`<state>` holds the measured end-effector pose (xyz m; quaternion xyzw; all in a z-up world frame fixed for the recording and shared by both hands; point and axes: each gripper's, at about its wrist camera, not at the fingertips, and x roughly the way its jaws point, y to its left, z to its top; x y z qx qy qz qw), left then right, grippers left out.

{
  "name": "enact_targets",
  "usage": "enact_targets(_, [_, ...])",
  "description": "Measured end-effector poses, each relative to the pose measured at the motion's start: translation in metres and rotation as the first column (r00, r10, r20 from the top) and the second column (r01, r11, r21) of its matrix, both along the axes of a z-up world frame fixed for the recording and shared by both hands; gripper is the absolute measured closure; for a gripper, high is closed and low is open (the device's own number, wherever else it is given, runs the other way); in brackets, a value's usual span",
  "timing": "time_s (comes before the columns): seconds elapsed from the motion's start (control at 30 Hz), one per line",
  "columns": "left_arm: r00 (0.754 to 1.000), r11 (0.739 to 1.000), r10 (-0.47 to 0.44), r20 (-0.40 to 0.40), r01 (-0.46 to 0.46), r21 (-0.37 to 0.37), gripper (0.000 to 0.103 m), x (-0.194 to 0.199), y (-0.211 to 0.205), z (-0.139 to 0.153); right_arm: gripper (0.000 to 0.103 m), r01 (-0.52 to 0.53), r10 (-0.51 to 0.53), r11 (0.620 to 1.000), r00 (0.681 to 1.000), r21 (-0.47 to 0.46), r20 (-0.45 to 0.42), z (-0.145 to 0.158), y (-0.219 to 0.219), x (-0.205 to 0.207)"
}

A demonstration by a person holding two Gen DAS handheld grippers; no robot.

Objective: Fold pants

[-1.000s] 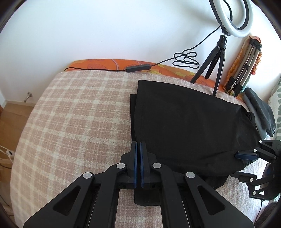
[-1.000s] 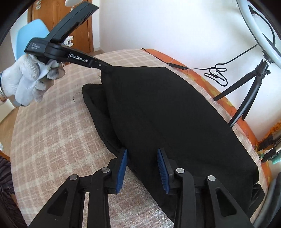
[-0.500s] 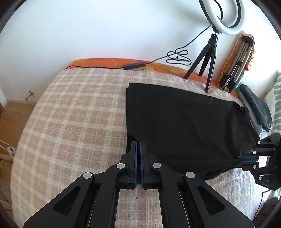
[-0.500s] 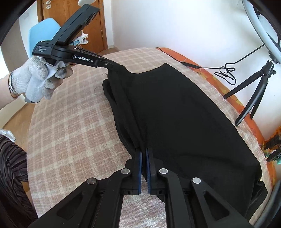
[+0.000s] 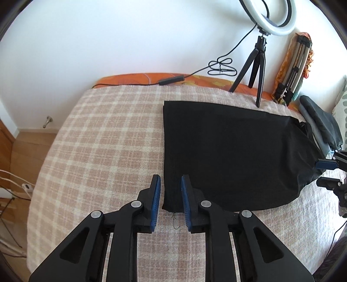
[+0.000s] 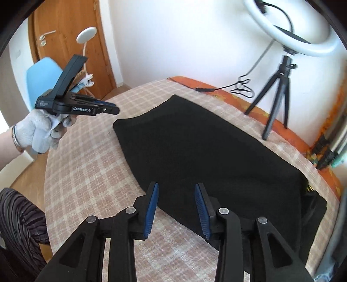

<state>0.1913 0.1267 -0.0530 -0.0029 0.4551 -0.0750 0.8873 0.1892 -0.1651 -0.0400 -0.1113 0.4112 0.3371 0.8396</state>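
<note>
The black pants lie folded over on the bed, forming a broad, flat, nearly four-sided slab of matte black cloth with a straight left edge and a straight far edge. The top layer looks smooth, with hardly a wrinkle. At the near left corner a loose thread trails onto the blanket. At the right end the cloth bunches and rounds off, with a darker lump of fabric showing beyond the fold. From the right wrist view the same pants run away in a long dark strip, the far end rounded.

They rest on a pink and cream checked blanket that covers the bed, with an orange sheet showing along the wall.

The left claw hangs just above the near left corner, its blue pads parting, not pressing the cloth. The right claw hovers over the near edge, its pads also spreading, nothing clamped between them.

A ring light on a small black tripod stands beyond the pants.
</note>
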Motion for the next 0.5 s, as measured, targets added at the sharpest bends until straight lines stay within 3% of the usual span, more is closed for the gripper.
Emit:
enact_targets(0.17, [0.994, 0.996, -0.092, 0.051, 0.093, -0.014, 0.085, -0.006, -0.043, 0.018, 0.066, 0.196, -0.196, 0.98, 0.98, 0.024, 0.013, 0.01, -0.075, 0.017])
enact_targets(0.43, [0.962, 0.96, -0.268, 0.042, 0.271, -0.069, 0.085, 0.011, -0.133, 0.008, 0.065, 0.412, -0.411, 0.911, 0.911, -0.005, 0.025, 0.007, -0.168, 0.065])
enact_targets(0.5, [0.951, 0.95, -0.306, 0.041, 0.308, -0.056, 0.085, 0.014, -0.152, 0.003, 0.057, 0.443, -0.443, 0.896, 0.896, -0.01, 0.015, 0.002, -0.186, 0.079])
